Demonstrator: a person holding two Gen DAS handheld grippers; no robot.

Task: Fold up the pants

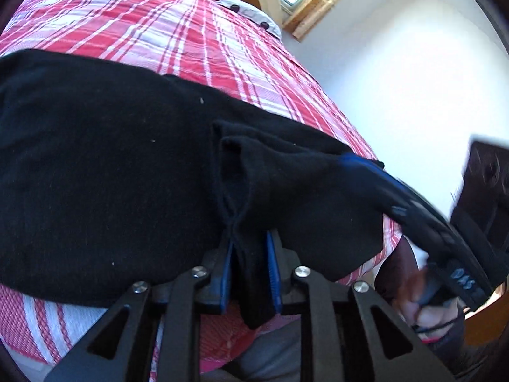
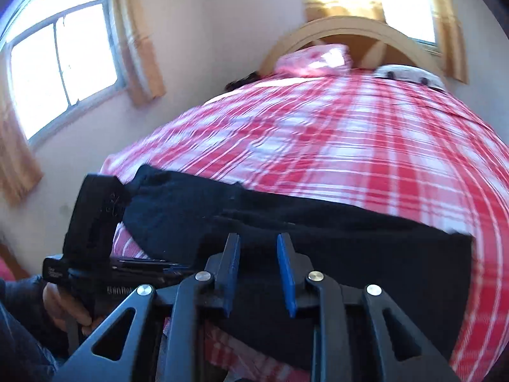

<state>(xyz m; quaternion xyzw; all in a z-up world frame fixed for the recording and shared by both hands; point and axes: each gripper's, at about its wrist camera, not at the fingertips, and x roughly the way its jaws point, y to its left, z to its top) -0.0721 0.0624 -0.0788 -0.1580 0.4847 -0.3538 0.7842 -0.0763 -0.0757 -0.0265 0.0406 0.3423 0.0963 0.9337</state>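
- Black pants (image 1: 105, 172) lie across the near part of a bed (image 1: 197, 38), stretched from side to side over a red and white checked cover.
- Left gripper (image 1: 251, 273): its blue pads stand slightly apart with a bunched fold of the pants between them. The cloth seems pinched rather than loose, though the grip looks light.
- Right gripper (image 2: 258, 273): seen from its own camera, its blue pads are parted and hover just over the pants with nothing between them. It holds no cloth.
- In the left view the right gripper shows as a blurred black and blue arm at the right edge of the pants, with a hand (image 1: 413, 302) behind it.
- In the right view the left gripper (image 2: 95, 222) sits at the left end of the pants, held by a hand (image 2: 63, 305) in a dark sleeve.
- Progress, as a judgement: the pants appear laid out flat and doubled along their length, one layer showing over another. The cross folds that would shorten them seem not yet done.
- The bed has a curved wooden headboard (image 2: 350, 31) and a pink pillow (image 2: 315, 59) at the far end.
- Pale walls surround it. A window (image 2: 63, 73) with tan curtains is at left, and another bright window is behind the headboard.
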